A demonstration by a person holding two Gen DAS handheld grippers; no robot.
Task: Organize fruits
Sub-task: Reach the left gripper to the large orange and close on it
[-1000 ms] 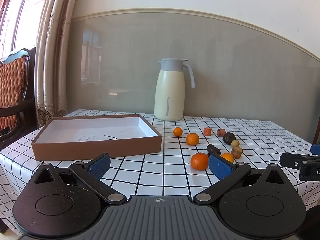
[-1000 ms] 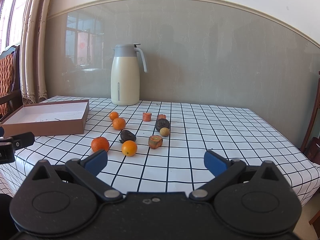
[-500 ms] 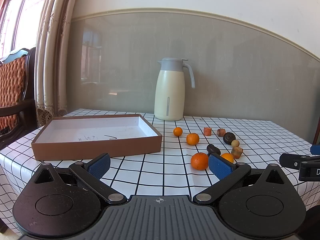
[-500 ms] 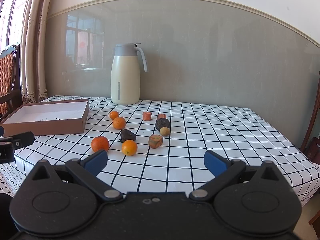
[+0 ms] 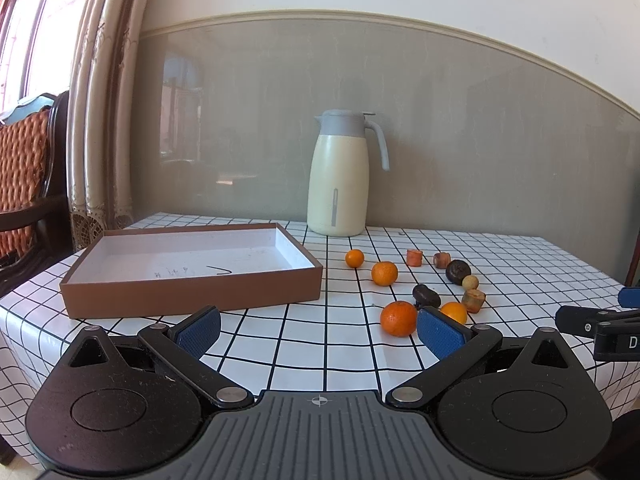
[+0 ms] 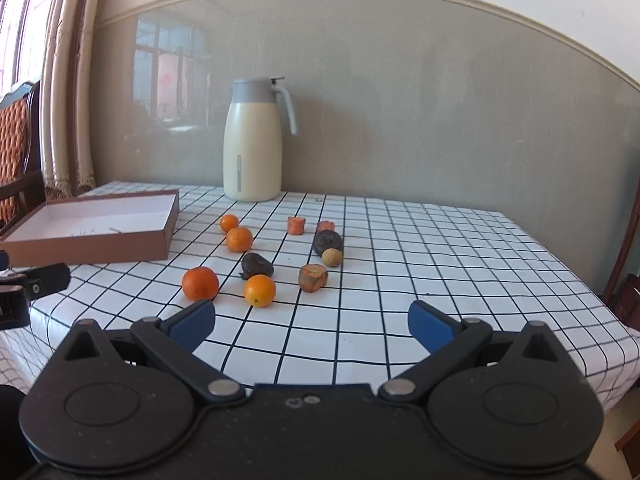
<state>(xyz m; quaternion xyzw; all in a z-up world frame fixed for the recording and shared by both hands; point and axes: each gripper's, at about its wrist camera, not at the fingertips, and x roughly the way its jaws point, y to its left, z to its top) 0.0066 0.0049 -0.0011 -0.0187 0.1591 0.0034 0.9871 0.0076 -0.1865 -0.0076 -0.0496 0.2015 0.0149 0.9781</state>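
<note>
Several fruits lie loose on the checked tablecloth (image 6: 420, 248): a big orange (image 5: 398, 318) (image 6: 200, 283), a smaller orange (image 6: 260, 290), two more oranges (image 5: 384, 273) (image 6: 239, 239) further back, two dark fruits (image 6: 257, 265) (image 6: 327, 241), a pale round one (image 6: 331, 257) and brownish chunks (image 6: 313, 277). An empty brown box (image 5: 192, 264) (image 6: 92, 228) with a white inside sits to the left. My left gripper (image 5: 318, 330) is open, near the table's front, with the big orange just beyond its right finger. My right gripper (image 6: 310, 322) is open, in front of the fruits, holding nothing.
A cream jug (image 5: 339, 174) (image 6: 254, 140) with a grey lid stands at the back by the wall. A wooden chair (image 5: 28, 184) with an orange cushion and a curtain are at the left. The table's right half (image 6: 480, 264) holds no objects.
The right gripper has crept slightly forward toward the fruits. The left gripper has hardly moved.
</note>
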